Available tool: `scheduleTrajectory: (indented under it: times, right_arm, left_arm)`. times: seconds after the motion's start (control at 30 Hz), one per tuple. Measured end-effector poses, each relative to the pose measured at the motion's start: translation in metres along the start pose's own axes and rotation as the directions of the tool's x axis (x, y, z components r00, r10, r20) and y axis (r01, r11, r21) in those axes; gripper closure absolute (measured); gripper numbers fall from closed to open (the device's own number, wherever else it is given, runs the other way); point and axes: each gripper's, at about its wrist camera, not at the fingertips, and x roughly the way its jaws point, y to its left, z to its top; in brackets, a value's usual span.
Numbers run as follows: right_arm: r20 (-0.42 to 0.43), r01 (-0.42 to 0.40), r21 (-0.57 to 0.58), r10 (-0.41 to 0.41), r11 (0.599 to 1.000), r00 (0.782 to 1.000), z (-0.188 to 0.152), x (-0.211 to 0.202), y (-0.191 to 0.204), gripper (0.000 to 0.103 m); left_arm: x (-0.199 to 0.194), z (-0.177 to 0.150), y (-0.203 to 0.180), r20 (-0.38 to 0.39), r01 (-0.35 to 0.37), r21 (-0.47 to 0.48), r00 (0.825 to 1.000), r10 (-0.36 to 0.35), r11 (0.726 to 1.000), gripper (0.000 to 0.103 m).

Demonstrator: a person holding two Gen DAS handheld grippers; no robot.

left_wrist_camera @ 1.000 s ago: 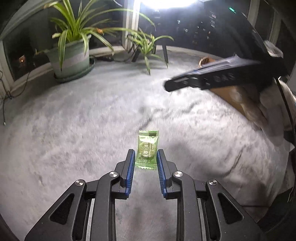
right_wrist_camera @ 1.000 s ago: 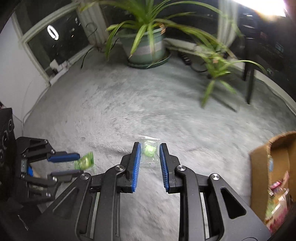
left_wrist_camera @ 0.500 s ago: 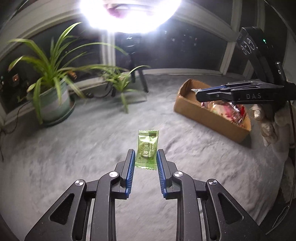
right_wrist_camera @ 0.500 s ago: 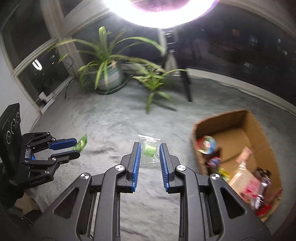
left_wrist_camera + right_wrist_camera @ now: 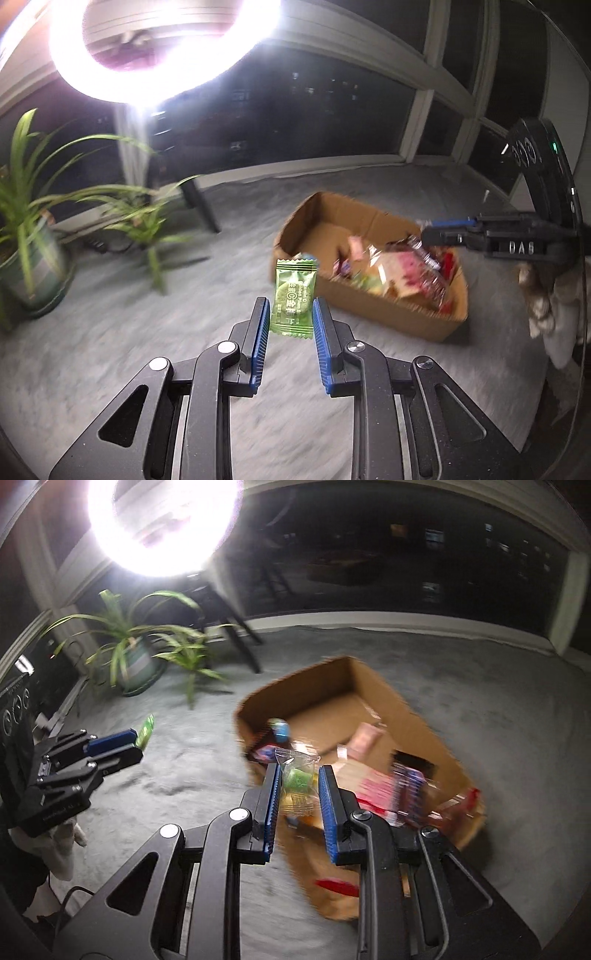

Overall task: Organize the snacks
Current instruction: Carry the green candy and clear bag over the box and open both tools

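My left gripper (image 5: 290,314) is shut on a green candy packet (image 5: 294,295) and holds it in the air, left of a cardboard box (image 5: 388,306) holding several snacks. My right gripper (image 5: 297,782) is shut on a clear packet with a green sweet (image 5: 297,773) and holds it over the near left part of the box (image 5: 332,686). The left gripper with its green packet (image 5: 144,732) shows at the left of the right wrist view. The right gripper (image 5: 447,230) shows over the box in the left wrist view.
Grey carpet (image 5: 110,350) covers the floor. A potted plant (image 5: 26,258) and a smaller plant (image 5: 144,225) stand at the left by the dark windows. A ring light (image 5: 159,44) on a stand glares above. A pale cloth bundle (image 5: 554,314) lies at the right.
Both grippers have lifted their packets off the carpet and swung right toward the box. The right gripper now hangs over the box.
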Motion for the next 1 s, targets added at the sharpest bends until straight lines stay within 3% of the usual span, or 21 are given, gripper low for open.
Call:
scheduleTrajectory:
  times: [0.37, 0.5, 0.9, 0.93, 0.97, 1.0]
  right_arm:
    - [-0.03, 0.098, 0.125, -0.095, 0.987, 0.995, -0.013, 0.008, -0.066, 0.081]
    - [-0.05, 0.126, 0.133, -0.12, 0.983, 0.991, -0.017, 0.018, -0.076, 0.081]
    - [-0.06, 0.109, 0.113, -0.103, 0.988, 0.993, -0.016, 0.025, -0.071, 0.08]
    - [-0.061, 0.108, 0.108, -0.102, 0.988, 0.993, -0.016, 0.025, -0.07, 0.072]
    - [-0.059, 0.108, 0.106, -0.102, 0.989, 0.993, -0.016, 0.024, -0.069, 0.056]
    - [-0.051, 0.113, 0.102, -0.108, 0.988, 0.993, -0.017, 0.022, -0.068, 0.05]
  left_arm:
    - [0.058, 0.028, -0.038, -0.039, 0.073, 0.028, 0.997, -0.072, 0.997, 0.081]
    - [0.073, 0.032, -0.051, -0.061, 0.087, 0.038, 0.995, -0.085, 0.995, 0.081]
    - [0.093, 0.037, -0.069, -0.101, 0.09, 0.074, 0.991, -0.082, 0.993, 0.08]
    - [0.094, 0.038, -0.07, -0.104, 0.088, 0.075, 0.991, -0.08, 0.993, 0.08]
    - [0.094, 0.038, -0.07, -0.107, 0.087, 0.076, 0.991, -0.079, 0.993, 0.078]
    - [0.094, 0.038, -0.07, -0.106, 0.086, 0.077, 0.991, -0.078, 0.993, 0.075]
